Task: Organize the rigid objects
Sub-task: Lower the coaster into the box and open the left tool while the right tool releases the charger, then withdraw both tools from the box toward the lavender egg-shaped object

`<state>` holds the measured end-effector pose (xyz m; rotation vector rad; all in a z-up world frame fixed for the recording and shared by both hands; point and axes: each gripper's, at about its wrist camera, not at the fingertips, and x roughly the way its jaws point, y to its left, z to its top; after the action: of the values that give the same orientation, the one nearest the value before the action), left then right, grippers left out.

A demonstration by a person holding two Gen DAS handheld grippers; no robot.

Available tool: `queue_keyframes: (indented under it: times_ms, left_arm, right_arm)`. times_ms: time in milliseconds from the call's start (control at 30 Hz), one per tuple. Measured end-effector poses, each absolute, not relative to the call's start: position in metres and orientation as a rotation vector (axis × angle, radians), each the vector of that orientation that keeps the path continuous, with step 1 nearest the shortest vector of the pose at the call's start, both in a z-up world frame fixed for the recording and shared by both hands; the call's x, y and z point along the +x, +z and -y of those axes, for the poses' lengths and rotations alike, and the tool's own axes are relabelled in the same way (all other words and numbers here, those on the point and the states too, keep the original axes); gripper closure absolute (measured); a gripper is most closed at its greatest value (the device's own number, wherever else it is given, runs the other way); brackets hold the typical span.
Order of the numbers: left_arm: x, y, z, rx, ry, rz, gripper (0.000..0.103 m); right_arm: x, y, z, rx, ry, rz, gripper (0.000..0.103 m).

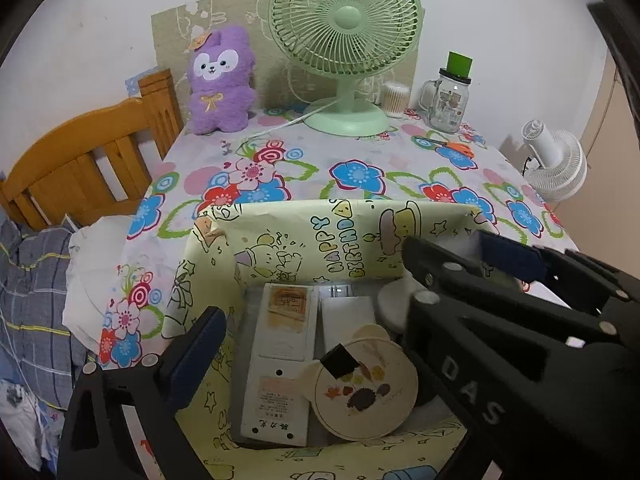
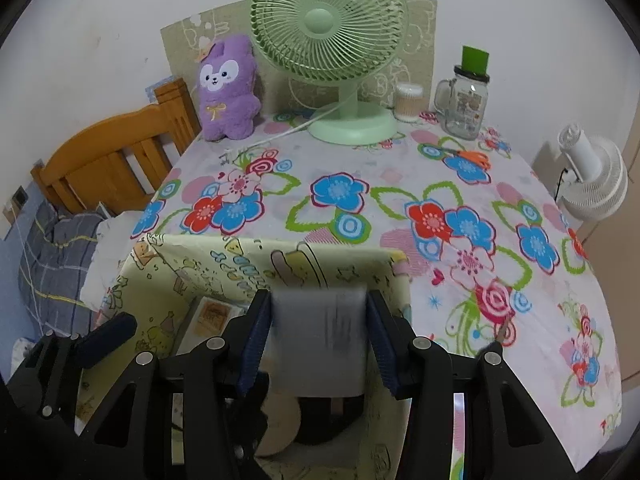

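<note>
The yellow paper-lined box (image 1: 280, 236) at the near edge of the table is taken as the landmark. Nearest the cameras, the right gripper (image 2: 319, 340) is seen directly above the box's right half, its blue pads (image 2: 256, 344) pressed against both sides of a grey rectangular block (image 2: 320, 344); the block is motion-blurred, so its identity cannot be told. The left gripper (image 1: 348, 288) is held over the box with its jaws spread wide and nothing between them, one finger over the box's near-left wall and the other at its right side. Inside the box, a long white remote control (image 1: 278, 364) is laid along the left, a second white rectangular item (image 1: 348, 320) is set just beside it, a round bear-eared disc (image 1: 366, 388) is leaned at the near right, and a white rounded object (image 1: 394, 304) is partly hidden behind the right gripper. Several rigid items are thus judged to be already gathered, with the grey block apparently next to be placed; whether it is being lowered or lifted cannot be determined. Beyond the box, on the flowered tablecloth (image 2: 340, 200), orange-handled scissors (image 2: 468, 156) are shown far right of it, and a glass jar mug (image 2: 464, 108) with a green cap, a cotton-swab tub (image 2: 409, 102), a green desk fan (image 2: 332, 40) and a purple plush toy (image 2: 228, 88) are ranged along the far edge. These may or may not remain to be sorted.
</note>
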<state>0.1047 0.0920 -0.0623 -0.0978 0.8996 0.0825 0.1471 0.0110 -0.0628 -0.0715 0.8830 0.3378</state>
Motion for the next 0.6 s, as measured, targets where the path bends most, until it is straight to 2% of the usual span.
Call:
queue_keyframes:
  times_ms: [233,300,367,467,600]
  left_arm:
    - [0.108,-0.060,-0.095,-0.105,0.105,-0.887,0.003]
    - [0.106,-0.058,-0.092,-0.099,0.100,-0.882,0.003]
    - [0.105,-0.055,-0.089,-0.096,0.092,-0.877,0.003]
    - [0.101,-0.051,-0.082,-0.097,0.079,-0.874,0.003]
    - [0.095,-0.044,-0.071,-0.079,0.070,-0.857,0.002]
  right_arm:
    - [0.149,-0.059,-0.019,-0.142,0.333,-0.858,0.051]
    - [0.148,-0.057,-0.017,-0.149,0.324,-0.857,0.045]
    - [0.145,-0.053,-0.011,-0.142,0.314,-0.847,0.034]
    - [0.137,-0.048,-0.003,-0.146,0.295,-0.829,0.026]
    - [0.129,-0.042,0.007,-0.149,0.282,-0.822,0.022]
